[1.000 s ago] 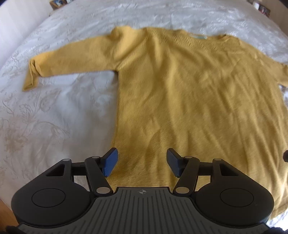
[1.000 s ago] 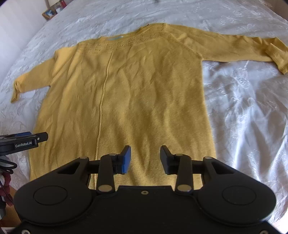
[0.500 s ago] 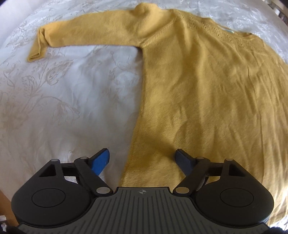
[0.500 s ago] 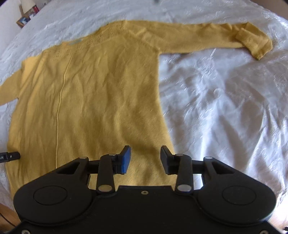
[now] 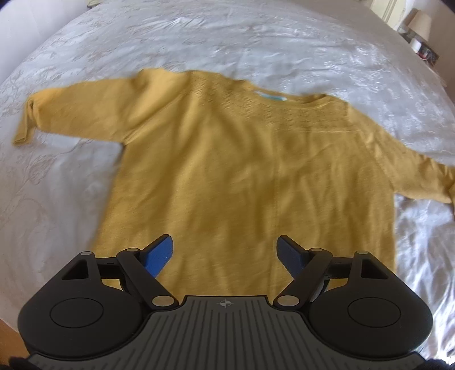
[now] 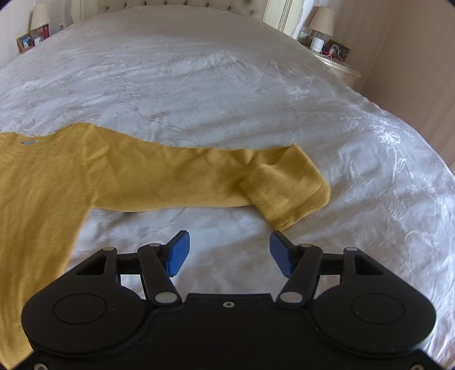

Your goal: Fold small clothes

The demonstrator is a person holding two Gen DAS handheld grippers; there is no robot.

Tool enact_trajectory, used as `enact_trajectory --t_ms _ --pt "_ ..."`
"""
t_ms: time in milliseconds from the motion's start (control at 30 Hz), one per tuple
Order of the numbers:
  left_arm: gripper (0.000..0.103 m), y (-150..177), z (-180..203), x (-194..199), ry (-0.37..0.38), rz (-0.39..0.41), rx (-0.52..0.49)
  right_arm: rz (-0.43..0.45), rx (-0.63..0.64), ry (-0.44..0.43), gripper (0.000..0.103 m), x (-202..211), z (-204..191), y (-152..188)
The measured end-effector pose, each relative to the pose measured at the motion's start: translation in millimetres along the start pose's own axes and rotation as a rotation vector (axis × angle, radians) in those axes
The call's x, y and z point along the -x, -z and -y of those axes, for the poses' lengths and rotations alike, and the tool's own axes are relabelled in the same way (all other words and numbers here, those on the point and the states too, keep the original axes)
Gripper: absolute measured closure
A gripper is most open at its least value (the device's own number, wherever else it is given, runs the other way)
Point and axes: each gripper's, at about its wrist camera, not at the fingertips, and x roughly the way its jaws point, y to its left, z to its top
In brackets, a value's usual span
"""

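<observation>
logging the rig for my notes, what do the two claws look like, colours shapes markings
Both are matte black with two round side lobes, silver pivot pins and blue rubbery pads. The left claw has a grey ribbed centre plate bearing a small crosshair mark. The right claw has a plain black centre plate with a single screw. No cables or sleeves show.

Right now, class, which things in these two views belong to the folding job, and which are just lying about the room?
Belong to the job:
yellow sweater, spread flat
white bedspread under it
left gripper, open
right gripper, open, near the sleeve cuff

Just lying about:
bedside lamp
picture frame
white pot
</observation>
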Motion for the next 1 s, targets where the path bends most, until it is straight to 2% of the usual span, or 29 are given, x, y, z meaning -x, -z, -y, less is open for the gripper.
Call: enact_trajectory --t_ms 200,500,567,600,633,667,733,900,1000 --pt "0.023 -3.0 44.3 -0.6 0.019 -0.021 -0.025 0.003 0.102 0.022 0.038 -46.1 28.1 -8.6" --pt "0.023 3.4 76.4 -1.8 0.006 -0.065 -0.034 -0.009 0.268 -0.005 0.042 -84.5 24.0 0.3" --pt "0.023 3.9 79.7 -1.9 0.003 -0.067 -0.034 -0.019 0.283 0.005 0.047 -92.0 25.4 2.5" --pt "0.023 3.8 81.3 -2.1 0.002 -0.068 -0.037 -0.025 0.291 0.011 0.056 -94.9 26.4 3.1" --pt "0.023 3.6 83.3 -2.1 0.001 -0.07 -0.04 -0.03 0.292 0.007 0.074 -97.4 28.8 3.1" --pt "0.023 3.3 85.6 -2.1 0.0 -0.072 -0.045 -0.035 0.284 -0.006 0.082 -98.4 32.6 1.9" --pt "0.023 2.7 88.0 -2.7 0.002 -0.073 -0.05 -0.045 0.223 -0.068 0.09 -96.1 45.6 -3.6" --pt "0.023 1.6 89.0 -1.9 0.02 -0.064 -0.053 -0.054 -0.062 -0.213 0.092 -75.0 93.6 -25.0" --pt "0.023 -1.4 88.1 -1.9 0.038 -0.055 -0.062 -0.037 -0.171 -0.293 0.092 -55.3 116.4 -42.7"
